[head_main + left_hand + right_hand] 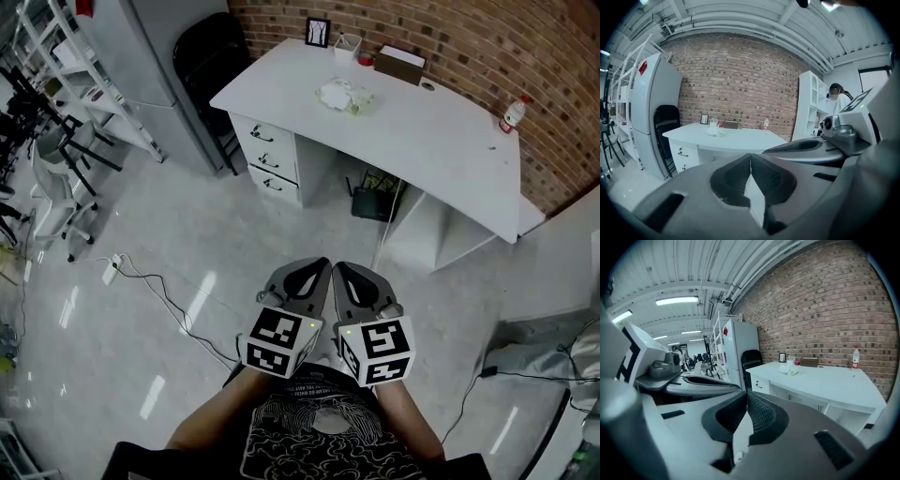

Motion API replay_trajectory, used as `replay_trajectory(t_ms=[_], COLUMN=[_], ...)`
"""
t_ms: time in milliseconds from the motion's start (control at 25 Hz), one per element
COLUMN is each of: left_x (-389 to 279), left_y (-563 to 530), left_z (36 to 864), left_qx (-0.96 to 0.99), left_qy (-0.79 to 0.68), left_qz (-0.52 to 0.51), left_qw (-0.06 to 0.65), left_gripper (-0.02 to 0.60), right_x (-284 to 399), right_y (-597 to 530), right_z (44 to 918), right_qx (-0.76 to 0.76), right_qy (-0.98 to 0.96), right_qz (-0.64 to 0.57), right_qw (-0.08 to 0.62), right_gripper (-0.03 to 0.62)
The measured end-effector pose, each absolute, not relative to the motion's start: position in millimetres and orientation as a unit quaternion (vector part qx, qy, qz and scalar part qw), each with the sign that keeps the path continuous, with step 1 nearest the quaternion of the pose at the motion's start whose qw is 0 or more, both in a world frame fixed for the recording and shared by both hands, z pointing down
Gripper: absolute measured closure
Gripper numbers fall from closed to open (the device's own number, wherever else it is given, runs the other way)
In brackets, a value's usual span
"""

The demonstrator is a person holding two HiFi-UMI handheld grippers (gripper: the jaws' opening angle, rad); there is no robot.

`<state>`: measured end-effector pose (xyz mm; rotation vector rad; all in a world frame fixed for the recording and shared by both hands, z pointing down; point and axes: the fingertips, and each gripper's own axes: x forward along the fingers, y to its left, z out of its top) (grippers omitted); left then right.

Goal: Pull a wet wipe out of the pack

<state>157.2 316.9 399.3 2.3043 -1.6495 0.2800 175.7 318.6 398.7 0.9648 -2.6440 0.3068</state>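
Jaws together on left gripper [322,264] and right gripper [340,267]; wipe pack [347,97] lies on desk [441,141].

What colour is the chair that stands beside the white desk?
The chair is black; the head view shows it best.

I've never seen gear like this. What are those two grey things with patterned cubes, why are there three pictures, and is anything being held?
There is no robot here. A person holds a hand-worked gripper in each hand: the left gripper and the right gripper. The cubes are part of them. The head view comes from a camera on the person's head, looking down. The other two views come from cameras riding on each gripper, looking along its jaws. Both pairs of jaws are closed, with nothing between them. The person stands away from the white desk, where a wipe pack, a box and a bottle sit.
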Motion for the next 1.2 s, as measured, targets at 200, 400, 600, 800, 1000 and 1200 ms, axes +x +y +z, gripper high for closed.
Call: replay_trajectory(t_ms=[200, 400, 600, 800, 1000, 1200], left_x=[137.0, 108.8, 76.4, 40.7, 5.5, -19.4], left_y=[280.7, 244.6, 211.3, 181.9, 158.9, 143.5], left_z=[402.8, 404.7, 404.7, 398.7, 394.9, 397.6], left_qx=[0.812, 0.82, 0.828, 0.835, 0.84, 0.844], left_qy=[-0.556, -0.54, -0.522, -0.51, -0.502, -0.493], left_qz=[0.098, 0.086, 0.085, 0.083, 0.081, 0.079], left_qw=[0.146, 0.169, 0.187, 0.19, 0.19, 0.195], left_gripper=[0.568, 0.569, 0.569, 0.569, 0.569, 0.569], right_x=[154.7, 126.2, 93.3, 56.9, 23.6, -1.6], right_y=[283.4, 245.6, 210.7, 183.7, 160.8, 145.5], right_z=[402.7, 403.4, 398.7, 394.0, 389.4, 390.1], right_qx=[0.344, 0.353, 0.362, 0.36, 0.367, 0.373], right_qy=[-0.919, -0.914, -0.908, -0.908, -0.905, -0.901], right_qz=[0.11, 0.12, 0.136, 0.119, 0.113, 0.11], right_qw=[0.157, 0.16, 0.161, 0.178, 0.185, 0.192], right_gripper=[0.577, 0.577, 0.577, 0.577, 0.577, 0.577])
